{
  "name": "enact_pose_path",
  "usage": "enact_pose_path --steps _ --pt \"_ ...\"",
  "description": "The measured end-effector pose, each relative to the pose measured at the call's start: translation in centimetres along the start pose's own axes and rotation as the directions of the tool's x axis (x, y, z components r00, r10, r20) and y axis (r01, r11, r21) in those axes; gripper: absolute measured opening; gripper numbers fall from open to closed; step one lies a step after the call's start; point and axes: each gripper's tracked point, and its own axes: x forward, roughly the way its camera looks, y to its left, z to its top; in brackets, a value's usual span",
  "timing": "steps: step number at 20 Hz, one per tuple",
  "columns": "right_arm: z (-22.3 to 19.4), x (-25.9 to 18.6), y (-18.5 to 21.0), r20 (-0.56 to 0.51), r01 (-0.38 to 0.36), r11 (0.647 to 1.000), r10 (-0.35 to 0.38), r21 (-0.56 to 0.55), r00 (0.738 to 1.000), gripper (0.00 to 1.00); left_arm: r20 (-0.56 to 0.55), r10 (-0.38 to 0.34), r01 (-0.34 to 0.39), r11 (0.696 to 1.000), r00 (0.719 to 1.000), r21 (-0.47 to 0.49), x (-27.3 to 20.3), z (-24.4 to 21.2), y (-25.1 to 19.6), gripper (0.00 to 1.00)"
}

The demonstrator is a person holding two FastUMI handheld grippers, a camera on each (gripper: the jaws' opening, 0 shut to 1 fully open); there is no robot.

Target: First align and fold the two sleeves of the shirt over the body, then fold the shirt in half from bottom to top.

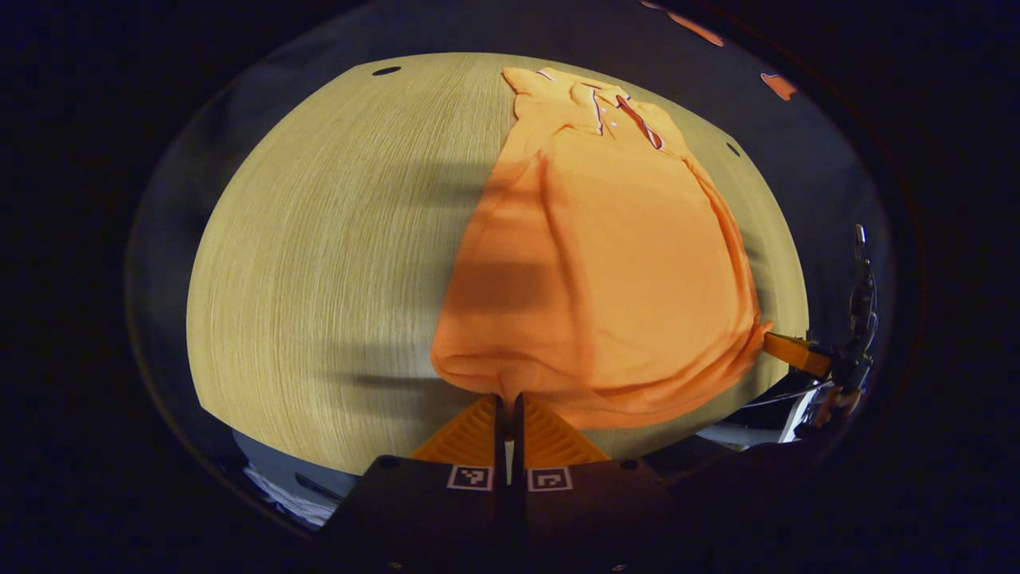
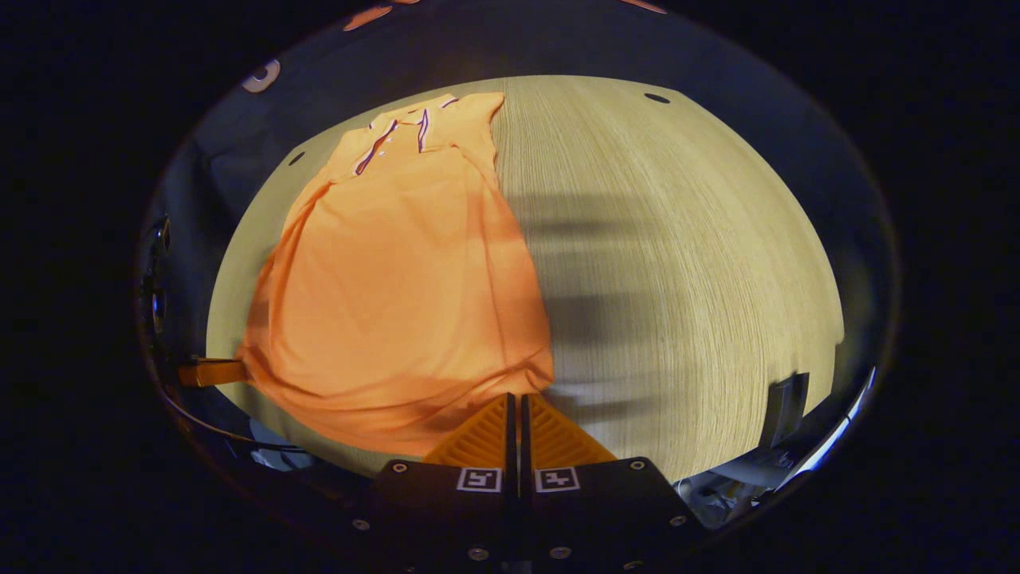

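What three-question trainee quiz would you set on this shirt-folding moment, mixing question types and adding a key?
1. True or false: the orange polo shirt hangs off the wooden table.
2. Multiple choice: the left hand-held gripper pinches which part of the shirt? A) collar B) bottom hem corner C) button placket
3. Short answer: where does the right hand-held gripper grip?

Key:
1. False; it lies on the table, collar at the far end.
2. B
3. The other bottom hem corner, nearest the camera in the right gripper view.
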Motion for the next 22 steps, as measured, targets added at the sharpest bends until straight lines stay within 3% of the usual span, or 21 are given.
enact_pose_path --steps 3,5,6,7,8,9,11,12,13,16,17,19,22 --pt "-1.1 -0.5 0.0 -0.024 0.011 1.000 -0.011 -0.008 1.000 0.03 -0.005 0.027 -0.027 0.999 1.000 0.022 0.5 0.0 0.4 0.01" --pt "-2.5 -0.8 1.1 -0.063 -0.032 0.999 0.032 0.013 0.997 0.25 -0.025 0.031 -0.031 0.999 0.999 0.020 0.9 -0.1 0.4 0.01" --pt "-2.9 -0.6 1.0 -0.074 -0.027 0.999 0.029 0.023 0.997 0.52 -0.030 0.031 -0.031 0.999 0.999 0.017 0.9 -0.4 0.4 0.02" --pt "-3.2 -0.5 1.1 -0.080 -0.029 0.999 0.030 0.024 0.996 0.60 -0.033 0.030 -0.030 0.999 0.999 0.011 0.8 -0.6 0.5 0.01" --pt "-3.4 -0.2 1.4 -0.102 -0.025 0.999 0.027 0.023 0.994 0.78 -0.033 0.027 -0.027 1.000 0.999 0.003 0.5 -1.1 0.7 0.01" --pt "-2.7 -0.4 1.8 -0.080 -0.026 1.000 0.027 0.014 0.996 0.86 -0.035 0.024 -0.025 1.000 0.999 -0.005 0.1 -1.7 1.0 0.01" --pt "-3.1 0.0 2.6 -0.094 0.009 0.998 -0.014 -0.062 0.995 0.90 -0.039 0.026 -0.026 1.000 0.999 -0.010 0.0 -1.8 1.2 0.02" --pt "-3.1 0.2 3.1 -0.107 0.009 0.990 -0.024 -0.142 0.994 0.90 -0.041 0.026 -0.027 1.000 0.999 -0.009 -0.1 -1.9 1.3 0.02" --pt "-3.0 0.6 4.5 -0.089 -0.022 0.986 0.008 -0.163 0.996 0.83 -0.044 0.027 -0.027 1.000 0.999 -0.007 0.0 -1.9 1.3 0.01" --pt "-2.7 -0.1 5.5 -0.081 -0.082 0.996 0.079 -0.032 0.994 0.09 -0.042 0.021 -0.021 1.000 0.999 0.009 0.1 -1.7 1.0 0.02" --pt "-2.2 0.1 5.5 -0.058 -0.091 0.995 0.093 0.034 0.994 0.04 -0.041 0.017 -0.017 1.000 0.999 0.015 0.0 -1.6 0.9 0.01" --pt "-1.6 -0.5 5.3 -0.046 -0.101 0.990 0.106 0.101 0.993 0.04 -0.034 -0.003 0.004 1.000 0.999 0.022 -0.3 -1.3 0.8 0.02" --pt "-0.3 -1.7 5.5 -0.018 -0.116 0.984 0.119 0.134 0.993 0.04 -0.009 -0.042 0.042 0.999 0.999 0.019 -1.3 0.0 0.3 0.01"
